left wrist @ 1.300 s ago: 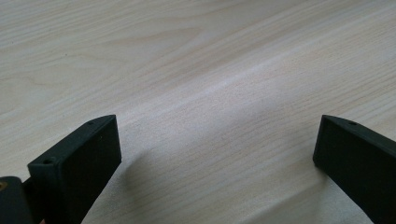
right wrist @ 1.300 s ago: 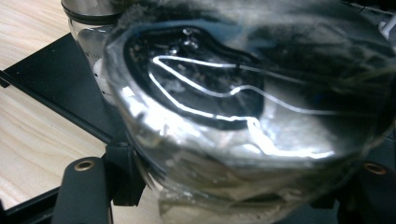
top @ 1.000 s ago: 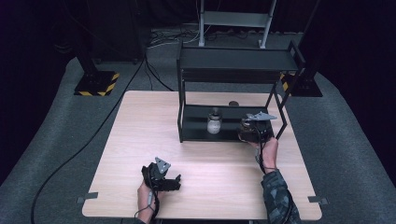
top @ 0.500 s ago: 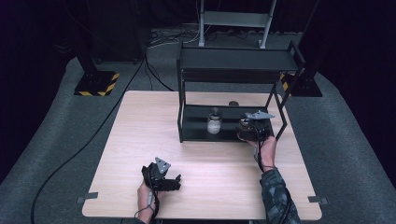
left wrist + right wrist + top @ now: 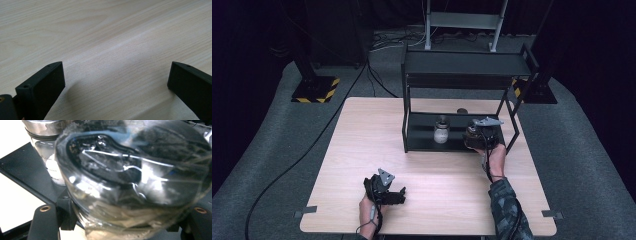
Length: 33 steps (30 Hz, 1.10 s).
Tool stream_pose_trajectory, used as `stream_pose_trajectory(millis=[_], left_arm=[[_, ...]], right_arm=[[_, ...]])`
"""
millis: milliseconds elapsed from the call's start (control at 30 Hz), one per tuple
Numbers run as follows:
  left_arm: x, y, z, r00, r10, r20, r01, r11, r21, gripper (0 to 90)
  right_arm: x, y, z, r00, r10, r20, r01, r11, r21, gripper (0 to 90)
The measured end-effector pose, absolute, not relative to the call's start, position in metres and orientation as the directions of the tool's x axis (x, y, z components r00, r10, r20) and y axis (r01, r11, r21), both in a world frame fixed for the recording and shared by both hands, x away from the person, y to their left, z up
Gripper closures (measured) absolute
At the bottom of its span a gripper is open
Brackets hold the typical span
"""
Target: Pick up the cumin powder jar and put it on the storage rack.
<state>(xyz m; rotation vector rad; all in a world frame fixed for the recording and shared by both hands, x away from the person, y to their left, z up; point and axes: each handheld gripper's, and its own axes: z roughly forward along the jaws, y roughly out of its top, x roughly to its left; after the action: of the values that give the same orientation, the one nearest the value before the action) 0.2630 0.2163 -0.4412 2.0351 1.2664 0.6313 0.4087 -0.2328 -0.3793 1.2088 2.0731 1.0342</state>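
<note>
Glass jar [image 5: 132, 182] clamped in right gripper [image 5: 479, 137] at the black rack's [image 5: 467, 62] lower shelf, right end, beside a small lidded jar [image 5: 441, 133], likely not yet released; left gripper [image 5: 387, 192] idles agape near table's [image 5: 362, 130] front edge.

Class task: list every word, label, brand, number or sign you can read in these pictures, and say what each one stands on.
No text can be read anywhere.
Small glass jar on the black rack's lower shelf: faint marks on the glass, too blurred to read.
Clear jar in the right hand-held gripper: only reflections, no lettering.
Floor base: yellow-black hazard stripes, no words.
</note>
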Motion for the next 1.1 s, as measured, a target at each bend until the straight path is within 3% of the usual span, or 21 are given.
stream_pose_trajectory(millis=[1100], left_arm=[[0.264, 0.216, -0.441, 0.418, 0.907, 0.057, 0.593, -0.320, 0.739, 0.8]], right_arm=[[0.426, -0.220, -0.381, -0.487, 0.872, -0.047, 0.482, 0.314, 0.818, 30.6]])
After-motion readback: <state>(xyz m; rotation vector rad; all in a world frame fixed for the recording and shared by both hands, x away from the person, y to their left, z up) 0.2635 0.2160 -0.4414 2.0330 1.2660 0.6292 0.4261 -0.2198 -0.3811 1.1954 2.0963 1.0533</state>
